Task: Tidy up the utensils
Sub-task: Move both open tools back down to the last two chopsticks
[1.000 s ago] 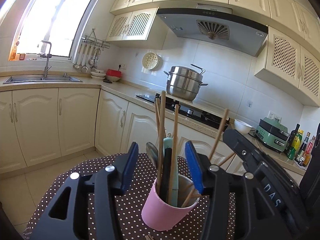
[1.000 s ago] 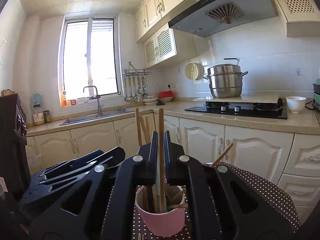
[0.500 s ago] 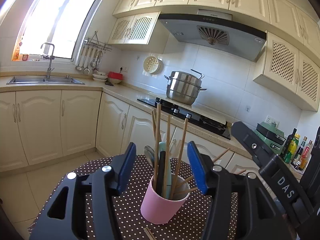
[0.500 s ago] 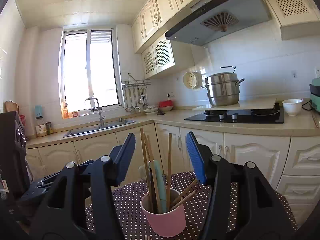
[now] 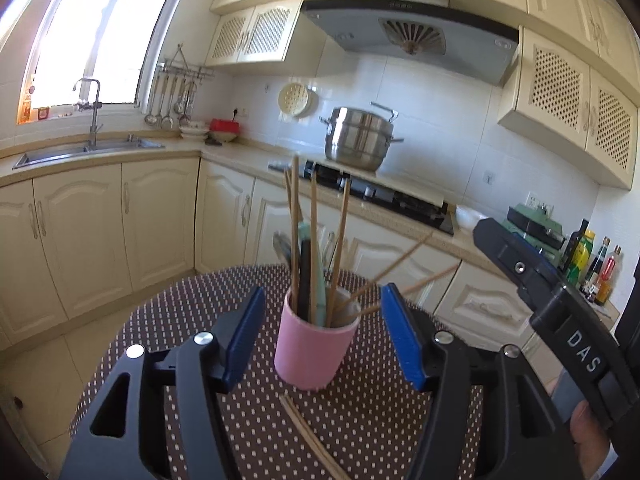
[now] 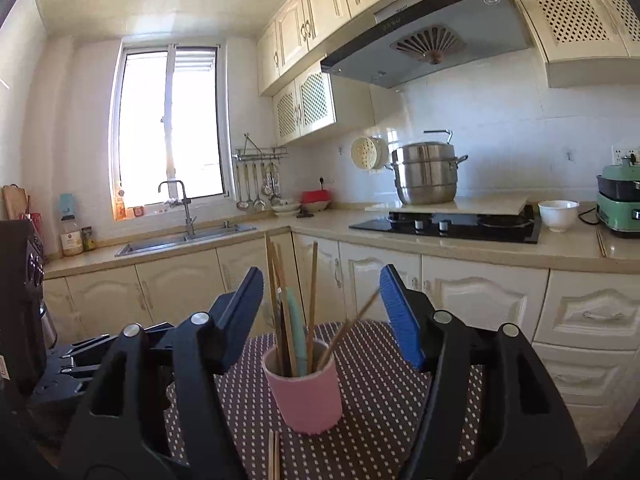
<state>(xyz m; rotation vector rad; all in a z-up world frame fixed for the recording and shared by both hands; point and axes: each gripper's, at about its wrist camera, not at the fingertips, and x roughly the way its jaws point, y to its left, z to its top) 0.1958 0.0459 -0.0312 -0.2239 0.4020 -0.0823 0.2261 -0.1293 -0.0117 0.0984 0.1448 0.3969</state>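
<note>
Both hand-held grippers have drawn back from the cup since a second ago, and the right hand-held gripper (image 6: pixel 320 316), which was pinched on an upright chopstick then, has just been opening and now stands spread with nothing between its blue pads. I see the left hand-held gripper (image 5: pixel 322 336) spread too, its jaws having just widened further, and empty. Ahead of both sits the dotted surface (image 5: pixel 192 304), a brown cloth with white spots. On it the pink cup (image 5: pixel 314 350) stands upright, between the fingers in both views but untouched by them. Standing in the cup are several wooden chopsticks (image 5: pixel 313 240), a pale green handle (image 6: pixel 297 332), a dark one beside it, and two thinner sticks leaning out to the right. Smallest of all, a loose pair of chopsticks (image 5: pixel 310 436) lies flat on the surface just in front of the cup, reaching toward me. I judge these to be what remains to tidy. To do it well I would come down low with one gripper, close across both sticks near their middle so they lift together, raise them clear of the rim, tip them upright and lower them into a gap among the others without nudging the cup over.
</note>
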